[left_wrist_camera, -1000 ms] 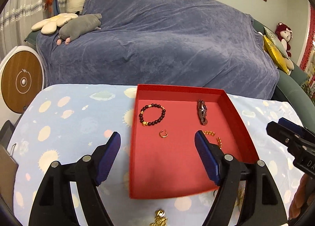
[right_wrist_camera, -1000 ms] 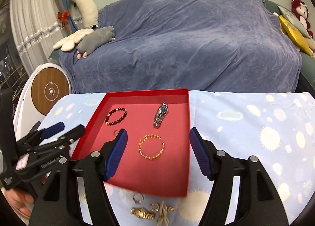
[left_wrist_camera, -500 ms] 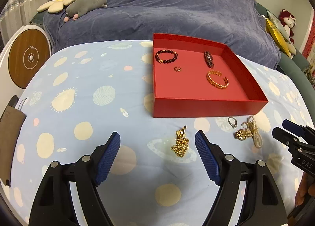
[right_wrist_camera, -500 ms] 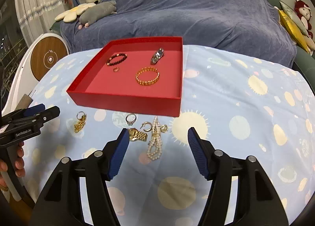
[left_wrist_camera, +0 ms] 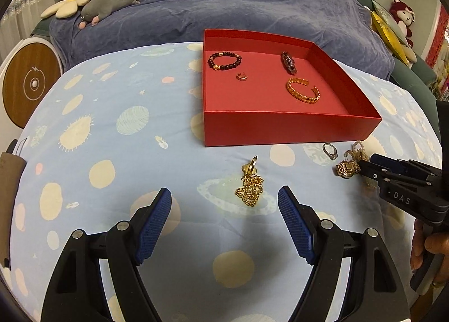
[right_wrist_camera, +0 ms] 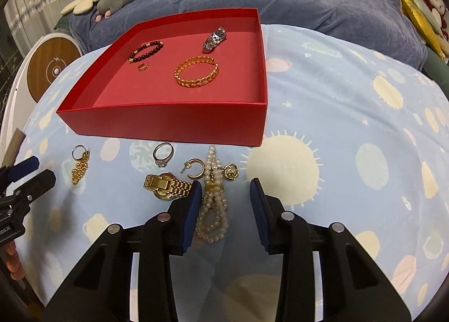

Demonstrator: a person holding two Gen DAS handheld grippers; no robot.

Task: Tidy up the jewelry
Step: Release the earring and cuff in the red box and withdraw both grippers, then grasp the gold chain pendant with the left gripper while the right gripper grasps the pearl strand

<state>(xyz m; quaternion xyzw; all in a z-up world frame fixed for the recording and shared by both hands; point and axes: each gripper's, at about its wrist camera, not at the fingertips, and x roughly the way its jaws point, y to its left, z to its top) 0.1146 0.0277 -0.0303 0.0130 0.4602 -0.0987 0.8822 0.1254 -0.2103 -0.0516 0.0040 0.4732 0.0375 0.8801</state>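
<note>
Both claws have dropped toward the table, the right claw (right_wrist_camera: 226,185) half-closed astride the pearls (right_wrist_camera: 212,204) at lower centre, grasping nothing yet, the left claw (left_wrist_camera: 224,195) released near the chain (left_wrist_camera: 250,185); closing now might snag the watch (right_wrist_camera: 165,185) beside its left pad.

Soft, even indoor light, faint shadows beneath the grippers on the tablecloth (left_wrist_camera: 118,170), strong fisheye bending, black vignette corners, sharp centre, softer edges
</note>
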